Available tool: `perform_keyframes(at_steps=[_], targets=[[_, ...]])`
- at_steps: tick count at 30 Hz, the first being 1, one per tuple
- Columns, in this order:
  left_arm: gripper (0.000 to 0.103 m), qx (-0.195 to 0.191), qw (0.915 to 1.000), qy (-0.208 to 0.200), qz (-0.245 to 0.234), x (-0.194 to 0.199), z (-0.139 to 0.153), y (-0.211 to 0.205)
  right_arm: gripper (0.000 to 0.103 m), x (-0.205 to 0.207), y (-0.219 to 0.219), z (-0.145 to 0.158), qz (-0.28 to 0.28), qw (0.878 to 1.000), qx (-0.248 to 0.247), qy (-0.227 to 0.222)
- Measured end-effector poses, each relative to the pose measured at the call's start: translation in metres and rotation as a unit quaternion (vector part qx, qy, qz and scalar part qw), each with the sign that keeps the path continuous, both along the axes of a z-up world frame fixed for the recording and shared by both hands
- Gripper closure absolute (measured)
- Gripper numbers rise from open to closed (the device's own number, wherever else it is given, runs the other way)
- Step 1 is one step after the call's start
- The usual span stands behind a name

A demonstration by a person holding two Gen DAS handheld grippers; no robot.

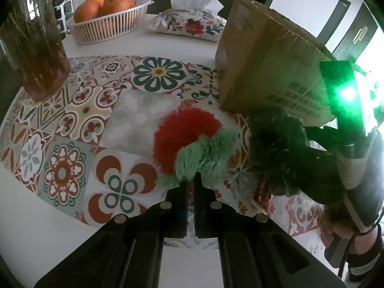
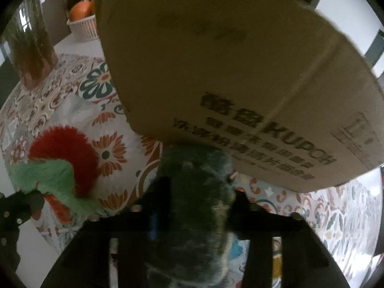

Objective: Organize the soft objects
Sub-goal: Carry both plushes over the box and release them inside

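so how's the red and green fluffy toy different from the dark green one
The red and green fluffy toy is bright and two-coloured; the dark green fluffy toy is one deep shade.

The red and green one is pinched at its light green edge by the left gripper, whose fingers are almost together; the dark one fills the wider gap of the right gripper.

The dark one sits right against the cardboard box; the bright one is clear of it.

Both are soft and furry, over the patterned mat.
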State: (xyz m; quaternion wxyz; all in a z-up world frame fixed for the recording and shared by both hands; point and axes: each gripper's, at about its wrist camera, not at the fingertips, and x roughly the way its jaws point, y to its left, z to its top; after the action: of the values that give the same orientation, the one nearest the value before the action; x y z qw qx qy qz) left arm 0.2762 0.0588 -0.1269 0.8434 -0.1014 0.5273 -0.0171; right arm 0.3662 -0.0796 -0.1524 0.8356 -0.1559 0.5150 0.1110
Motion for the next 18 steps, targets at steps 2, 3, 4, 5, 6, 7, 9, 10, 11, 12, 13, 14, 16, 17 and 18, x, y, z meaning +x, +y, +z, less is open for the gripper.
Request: perform_keyframes(at_steps=[2, 3, 4, 5, 6, 7, 9, 10, 11, 12, 13, 14, 16, 17, 18], targets=[[0.098, -0.006, 1.0000, -0.006, -0.004, -0.001, 0.002, -0.002, 0.073, -0.003, -0.006, 0.006, -0.005, 1.000, 0.020, -0.004], [0.098, -0.011, 0.9999, -0.010, -0.007, -0.002, 0.003, -0.003, 0.075, -0.005, -0.008, 0.009, -0.008, 1.000, 0.028, -0.006], [0.098, -0.013, 0.9998, -0.014, -0.010, -0.003, 0.005, -0.004, 0.076, -0.007, -0.010, 0.012, -0.011, 0.999, 0.033, -0.007], [0.098, -0.015, 0.9996, -0.018, -0.013, -0.004, 0.008, -0.005, 0.078, -0.009, -0.012, 0.013, -0.014, 0.999, 0.037, -0.007], [0.098, -0.015, 0.9995, -0.022, -0.015, -0.005, 0.010, -0.006, 0.079, -0.012, -0.015, 0.016, -0.018, 0.999, 0.045, -0.008], [0.099, -0.015, 0.9994, -0.027, -0.017, -0.006, 0.013, -0.007, 0.079, -0.013, -0.019, 0.019, -0.020, 0.998, 0.053, -0.009], [0.099, -0.017, 0.9990, -0.037, -0.021, -0.008, 0.019, -0.009, 0.079, -0.014, -0.020, 0.028, -0.025, 0.998, 0.063, -0.016], [0.099, -0.018, 0.9987, -0.041, -0.023, -0.010, 0.021, -0.009, 0.079, -0.017, -0.021, 0.033, -0.026, 0.997, 0.067, -0.022], [0.099, -0.020, 0.9984, -0.046, -0.025, -0.011, 0.024, -0.009, 0.079, -0.020, -0.024, 0.038, -0.028, 0.997, 0.072, -0.028], [0.099, -0.022, 0.9982, -0.049, -0.025, -0.012, 0.026, -0.009, 0.079, -0.024, -0.029, 0.043, -0.028, 0.996, 0.076, -0.032], [0.099, -0.025, 0.9980, -0.053, -0.026, -0.013, 0.029, -0.009, 0.079, -0.026, -0.029, 0.049, -0.028, 0.996, 0.082, -0.037], [0.099, -0.028, 0.9976, -0.057, -0.027, -0.015, 0.033, -0.009, 0.079, -0.028, -0.031, 0.054, -0.029, 0.995, 0.087, -0.042], [0.099, -0.033, 0.9969, -0.065, -0.030, -0.018, 0.038, -0.009, 0.079, -0.033, -0.032, 0.065, -0.030, 0.994, 0.096, -0.052], [0.099, -0.034, 0.9965, -0.070, -0.031, -0.019, 0.042, -0.009, 0.079, -0.035, -0.034, 0.070, -0.031, 0.993, 0.099, -0.056], [0.099, -0.036, 0.9961, -0.074, -0.032, -0.021, 0.045, -0.009, 0.079, -0.037, -0.034, 0.074, -0.032, 0.992, 0.105, -0.060]])
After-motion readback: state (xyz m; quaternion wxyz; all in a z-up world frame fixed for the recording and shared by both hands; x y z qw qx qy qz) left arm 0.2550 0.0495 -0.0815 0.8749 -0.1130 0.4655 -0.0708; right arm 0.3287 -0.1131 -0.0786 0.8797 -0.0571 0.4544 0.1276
